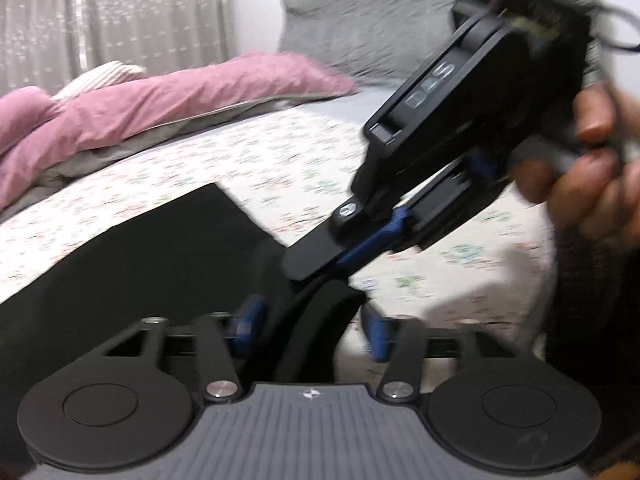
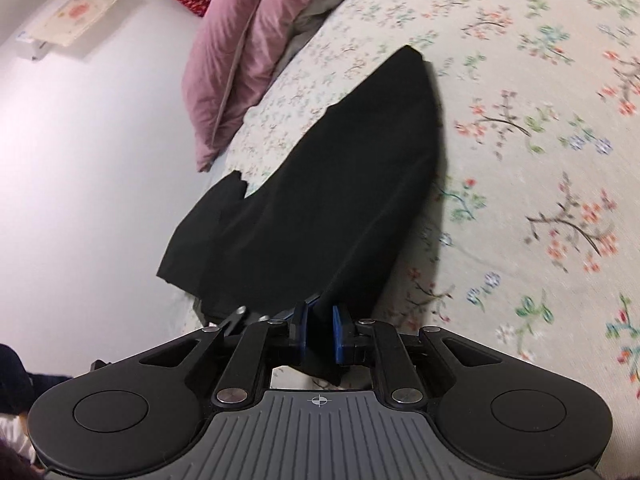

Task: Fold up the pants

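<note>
While black pants (image 2: 320,200) drape the floral bed (image 2: 520,120), right gripper (image 2: 319,334) pinching them, left gripper (image 1: 310,330) spread

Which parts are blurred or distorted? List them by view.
Left wrist view: right gripper and hand smeared by motion; bed print soft. Right wrist view: pants featureless black, floral print streaked toward the right; fisheye bends both views' edges.
</note>
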{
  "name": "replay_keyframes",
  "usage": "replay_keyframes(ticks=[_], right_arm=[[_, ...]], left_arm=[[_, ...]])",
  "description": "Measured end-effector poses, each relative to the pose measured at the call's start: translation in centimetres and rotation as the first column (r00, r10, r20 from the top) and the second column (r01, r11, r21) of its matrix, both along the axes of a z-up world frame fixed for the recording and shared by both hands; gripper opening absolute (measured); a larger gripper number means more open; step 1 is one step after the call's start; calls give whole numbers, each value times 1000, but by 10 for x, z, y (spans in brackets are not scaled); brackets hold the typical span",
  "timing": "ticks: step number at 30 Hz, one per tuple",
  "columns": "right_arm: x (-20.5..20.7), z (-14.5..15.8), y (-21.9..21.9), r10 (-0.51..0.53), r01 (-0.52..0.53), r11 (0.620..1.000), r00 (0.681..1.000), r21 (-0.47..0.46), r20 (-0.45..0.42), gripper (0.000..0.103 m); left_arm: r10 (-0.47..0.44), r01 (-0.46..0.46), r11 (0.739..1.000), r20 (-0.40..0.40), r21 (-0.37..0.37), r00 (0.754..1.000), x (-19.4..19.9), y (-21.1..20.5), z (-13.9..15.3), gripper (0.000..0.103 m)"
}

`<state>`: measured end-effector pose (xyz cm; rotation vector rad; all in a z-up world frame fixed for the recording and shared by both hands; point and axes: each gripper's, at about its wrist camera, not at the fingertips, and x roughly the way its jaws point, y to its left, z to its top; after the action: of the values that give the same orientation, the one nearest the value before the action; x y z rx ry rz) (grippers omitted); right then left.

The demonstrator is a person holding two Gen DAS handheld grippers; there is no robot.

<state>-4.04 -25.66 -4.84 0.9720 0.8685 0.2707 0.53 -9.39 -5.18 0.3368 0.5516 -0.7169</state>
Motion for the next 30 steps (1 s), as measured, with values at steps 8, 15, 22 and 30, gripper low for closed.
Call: replay_keyframes(ticks=[8,15,22,30], right_arm=[[14,-1,-28,-83,85,995,996,-61,21,32],[72,-41,-50,-129,123,985,991,-124,-45,30],[128,-47,-59,-162,163,978,987,-131,17,27],[152,-57,-76,-246,247,965,969,-88,23,5]], left_arm=[[107,-108,994,-99,-3,989,14,5,1,16],[150,-158,986,-132,-52,980,9,10,3,16],[210,-240,962,-208,-129,955,14,16,0,15],[330,-381,902,-248,-201,911,6,1,14,15]])
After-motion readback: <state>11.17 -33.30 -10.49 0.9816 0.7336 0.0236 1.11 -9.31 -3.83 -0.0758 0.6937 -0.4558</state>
